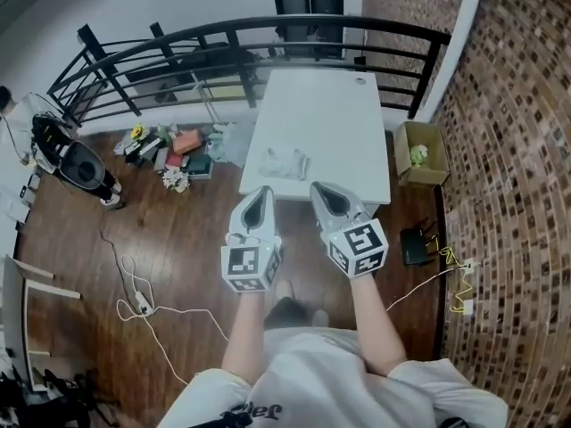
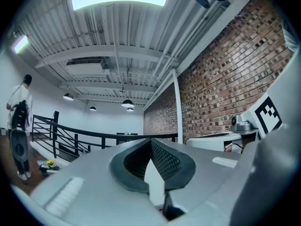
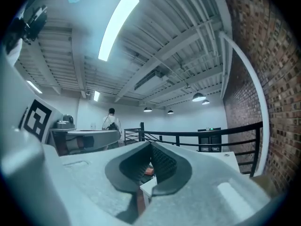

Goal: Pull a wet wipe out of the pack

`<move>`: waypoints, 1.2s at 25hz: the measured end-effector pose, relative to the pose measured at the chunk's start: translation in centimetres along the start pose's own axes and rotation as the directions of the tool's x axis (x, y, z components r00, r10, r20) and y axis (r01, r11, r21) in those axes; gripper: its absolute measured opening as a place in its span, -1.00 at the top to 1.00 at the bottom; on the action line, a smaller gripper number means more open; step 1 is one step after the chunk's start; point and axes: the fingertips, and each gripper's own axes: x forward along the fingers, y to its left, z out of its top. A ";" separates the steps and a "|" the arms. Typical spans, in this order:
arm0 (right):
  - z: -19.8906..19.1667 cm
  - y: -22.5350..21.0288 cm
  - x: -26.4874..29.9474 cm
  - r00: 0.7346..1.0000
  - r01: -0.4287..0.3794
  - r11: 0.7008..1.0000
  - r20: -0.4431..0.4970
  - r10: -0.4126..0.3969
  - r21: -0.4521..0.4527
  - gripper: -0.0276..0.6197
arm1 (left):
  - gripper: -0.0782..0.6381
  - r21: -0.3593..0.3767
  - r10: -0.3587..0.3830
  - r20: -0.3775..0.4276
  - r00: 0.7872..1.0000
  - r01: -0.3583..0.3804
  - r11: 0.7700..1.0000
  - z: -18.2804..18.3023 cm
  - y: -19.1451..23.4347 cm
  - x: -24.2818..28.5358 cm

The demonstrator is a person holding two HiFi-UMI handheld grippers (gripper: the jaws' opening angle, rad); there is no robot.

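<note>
The wet wipe pack [image 1: 284, 162], pale and crinkled, lies near the front end of a white table [image 1: 330, 114] in the head view. Both grippers are held side by side in front of the person, short of the table's front edge and apart from the pack. My left gripper [image 1: 261, 192] tapers to a closed point with nothing in it; its pads meet in the left gripper view [image 2: 151, 140]. My right gripper [image 1: 323, 188] is shut and empty too, with its pads together in the right gripper view [image 3: 151, 144]. Neither gripper view shows the pack.
A black railing [image 1: 250, 38] runs behind the table. A brick wall [image 1: 517, 150] lines the right side, with a cardboard box [image 1: 419, 154] and a black device [image 1: 415, 246] below it. Clutter [image 1: 174, 154] and cables [image 1: 143, 306] lie on the wooden floor at left. A person [image 2: 19, 121] stands far off.
</note>
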 end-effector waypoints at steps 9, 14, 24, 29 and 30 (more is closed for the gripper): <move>0.0 -6.5 6.1 0.998 0.058 0.998 -0.037 -0.059 -0.033 0.94 | 0.74 -0.021 -0.061 -0.003 0.998 0.061 0.998 0.2 2.5 9.8; 0.8 -8.4 11.2 0.996 0.084 0.996 -0.036 -0.085 -0.030 0.94 | 0.74 -0.029 -0.120 -0.018 0.993 0.119 0.992 0.5 5.7 14.4; -1.8 -8.4 19.5 0.988 0.114 0.993 -0.097 -0.116 -0.031 0.94 | 0.74 -0.096 -0.168 -0.014 0.986 0.166 0.981 -1.2 11.9 19.5; -4.4 -11.0 19.6 0.982 0.117 0.993 -0.151 -0.114 0.010 0.94 | 0.74 -0.086 -0.206 -0.037 0.978 0.202 0.976 -3.8 11.9 21.6; -4.6 -11.9 19.8 0.981 0.123 0.992 -0.151 -0.119 0.018 0.94 | 0.74 -0.092 -0.201 -0.034 0.979 0.197 0.976 -4.0 12.2 22.3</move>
